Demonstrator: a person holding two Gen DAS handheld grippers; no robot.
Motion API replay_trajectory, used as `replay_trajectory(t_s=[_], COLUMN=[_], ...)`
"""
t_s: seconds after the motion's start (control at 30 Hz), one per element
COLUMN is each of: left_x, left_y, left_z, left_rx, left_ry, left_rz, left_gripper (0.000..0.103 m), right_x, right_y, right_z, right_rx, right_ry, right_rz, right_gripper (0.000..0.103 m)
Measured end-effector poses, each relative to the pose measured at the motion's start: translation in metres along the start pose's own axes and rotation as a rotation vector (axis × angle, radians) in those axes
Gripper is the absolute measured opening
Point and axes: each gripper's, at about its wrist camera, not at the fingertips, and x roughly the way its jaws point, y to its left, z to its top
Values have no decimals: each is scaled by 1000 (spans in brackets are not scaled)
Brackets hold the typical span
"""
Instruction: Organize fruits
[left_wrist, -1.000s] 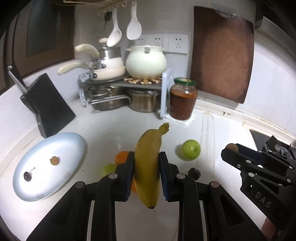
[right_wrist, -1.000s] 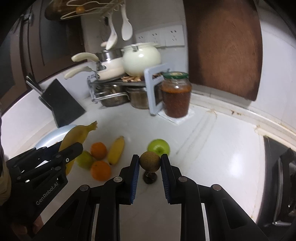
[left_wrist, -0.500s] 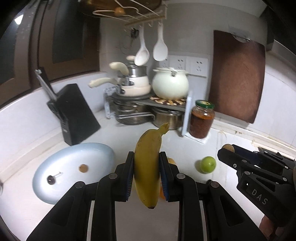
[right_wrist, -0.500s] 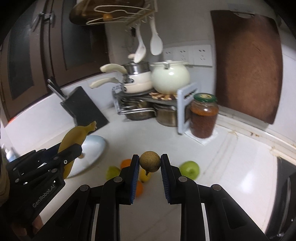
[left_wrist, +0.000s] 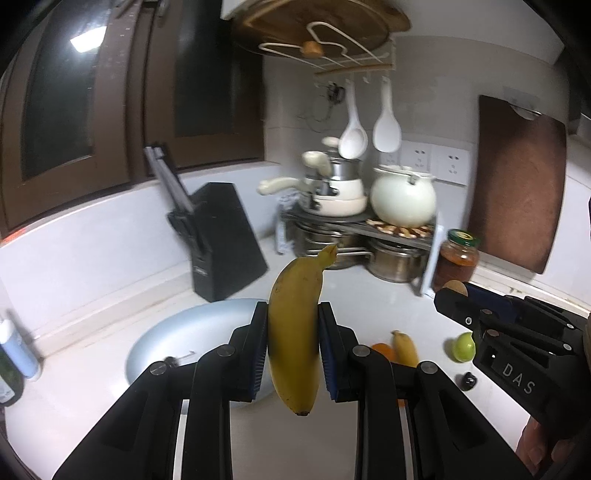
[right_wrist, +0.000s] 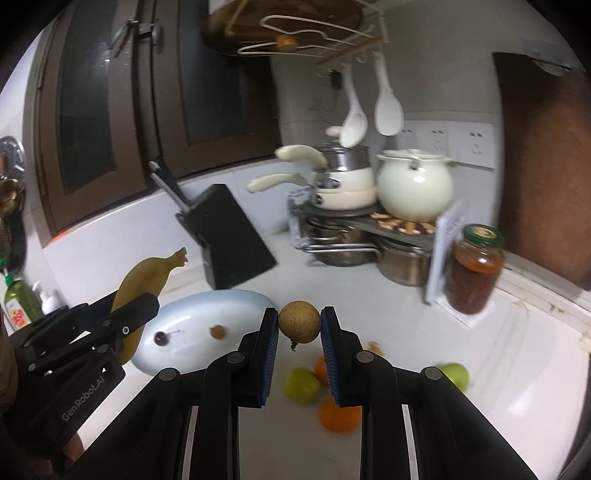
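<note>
My left gripper (left_wrist: 293, 345) is shut on a yellow banana (left_wrist: 295, 332), held upright above the counter near a pale blue oval plate (left_wrist: 207, 332). My right gripper (right_wrist: 299, 334) is shut on a small round brown fruit (right_wrist: 299, 321), held in the air just right of the plate (right_wrist: 236, 310). The plate holds a cherry (right_wrist: 161, 338) and a small brown fruit (right_wrist: 217, 331). On the counter lie two oranges (right_wrist: 340, 415), a green apple (right_wrist: 301, 386), a second green apple (right_wrist: 456, 373), a second banana (left_wrist: 404, 349) and a dark small fruit (left_wrist: 468, 380).
A black knife block (left_wrist: 221, 240) stands behind the plate. A pot rack (left_wrist: 354, 236) with pans and a white pot (left_wrist: 402, 201) fills the corner, a sauce jar (right_wrist: 474, 273) beside it. A brown cutting board (left_wrist: 517, 181) leans on the right wall. Bottles (right_wrist: 18, 302) stand far left.
Both grippers have risen and drawn back from the counter with their fruits, and swung left toward the plate. The loose fruits now lie lower and further right in view.
</note>
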Motion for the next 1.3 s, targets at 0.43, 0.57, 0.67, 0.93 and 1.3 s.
replay_trajectory(t_s=[0.43,0.57,0.67,0.93,1.3], left_x=[3,9,15,39,81], left_y=[60,75,83,103,116], left_z=[-4,-8,-11,-20,-33], left_rx=[-42,-49,-51,-60,-53], left_ry=[12,32,48,98,171], left_rz=[103,124,138,150,133], left_gripper=[26,26,26,26,26], right_x=[34,47,58,92,142], right_y=[54,66,75,91,99], right_z=[12,13,12,7,-5], right_rx=[-43,-49,-53,-62,-67], right_ry=[0,15,32,95,197], right_rz=[111,136,158,187,196], right_gripper=[25,25,25,25,25])
